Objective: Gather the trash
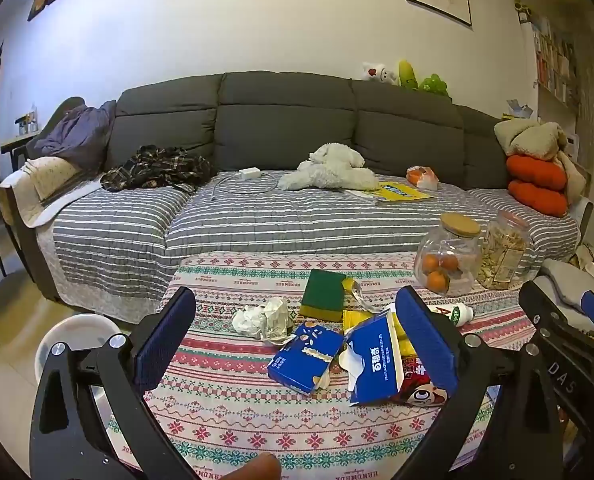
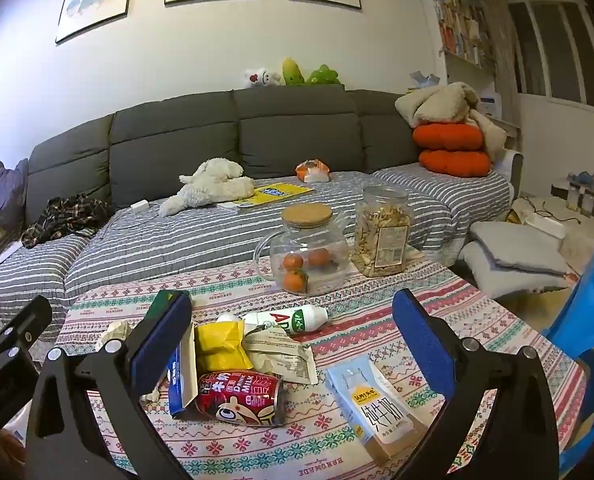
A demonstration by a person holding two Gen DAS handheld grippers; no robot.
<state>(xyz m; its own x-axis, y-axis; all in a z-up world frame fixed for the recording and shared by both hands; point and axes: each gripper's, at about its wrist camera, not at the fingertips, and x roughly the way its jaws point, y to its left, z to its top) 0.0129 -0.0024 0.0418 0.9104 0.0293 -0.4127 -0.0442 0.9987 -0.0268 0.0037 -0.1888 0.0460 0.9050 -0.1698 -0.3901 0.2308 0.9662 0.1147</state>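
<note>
Blue pads face each other far apart on the left hand-held gripper (image 1: 295, 340), which is released and grasps nothing. In the left wrist view it hangs over the near part of the bench (image 1: 225, 412), whose patterned cloth is bare between the fingers at the front. Just ahead lie a flattened blue carton (image 1: 305, 358) and a torn blue box (image 1: 373, 364); the box's right end passes behind the right pad, and I cannot tell whether they touch. A crumpled white paper (image 1: 263, 318) sits beyond the left pad, a green sponge (image 1: 323, 294) farther back. The bench's far edge meets the striped sofa (image 1: 281, 220); a white bin (image 1: 77, 332) stands on the floor past the left edge.

In the right wrist view the right hand-held gripper (image 2: 293, 344) is likewise spread wide and empty. A red drink can (image 2: 239, 398) lies on its side between the fingers, near the left pad, touching neither. A pale milk carton (image 2: 377, 404) lies flat toward the right pad, with bare cloth between the two. Behind them are a yellow wrapper (image 2: 221, 344), a crumpled paper wrapper (image 2: 281, 354) and a small white bottle (image 2: 293, 318). Two glass jars (image 2: 309, 252) stand near the far edge. A blue stool (image 2: 589, 312) crowds the bench's right edge.
</note>
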